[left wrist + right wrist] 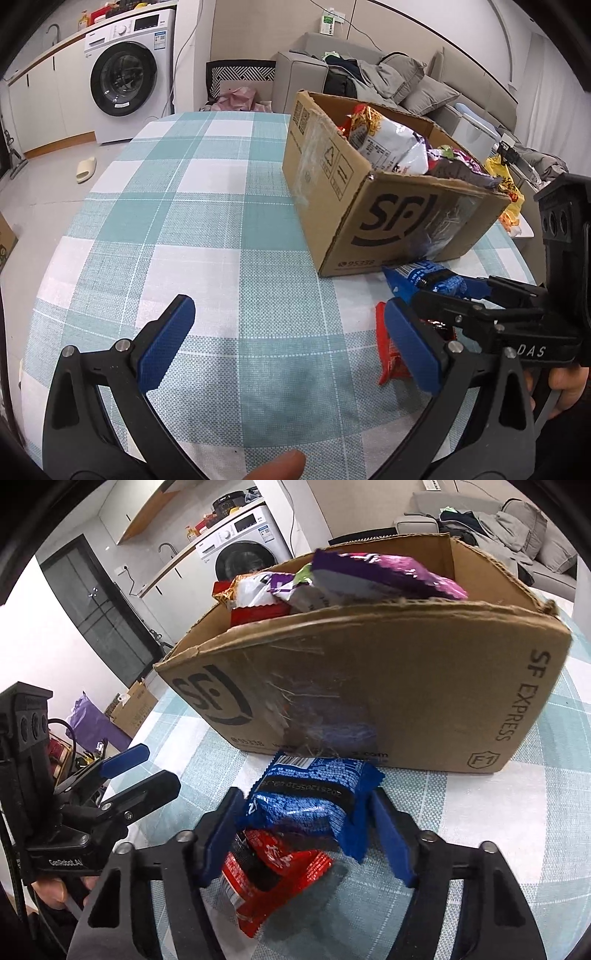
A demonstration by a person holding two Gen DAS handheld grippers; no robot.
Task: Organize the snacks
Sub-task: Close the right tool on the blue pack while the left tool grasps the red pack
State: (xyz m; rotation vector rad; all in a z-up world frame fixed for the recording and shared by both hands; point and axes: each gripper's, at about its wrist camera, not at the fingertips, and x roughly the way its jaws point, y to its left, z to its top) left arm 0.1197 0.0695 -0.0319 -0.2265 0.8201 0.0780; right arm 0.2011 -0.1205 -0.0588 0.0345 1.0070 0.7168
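A cardboard SF Express box [384, 206] [406, 686] full of snack bags stands on the checked tablecloth. A blue snack packet [314, 801] lies in front of it, on top of a red packet [273, 875]. My right gripper [306, 834] has its jaws around the blue packet, both pads touching its ends. In the left wrist view the right gripper [443, 291] shows at the right with the blue packet [428, 277], and the red packet [391, 354] lies beside it. My left gripper [291, 343] is open and empty over the cloth.
The table [207, 206] carries a teal and white checked cloth. A washing machine [129, 74] stands at the back left, a grey sofa [406, 81] with clothes behind the box. A yellow bag [506, 192] lies past the box. A slipper [86, 168] is on the floor.
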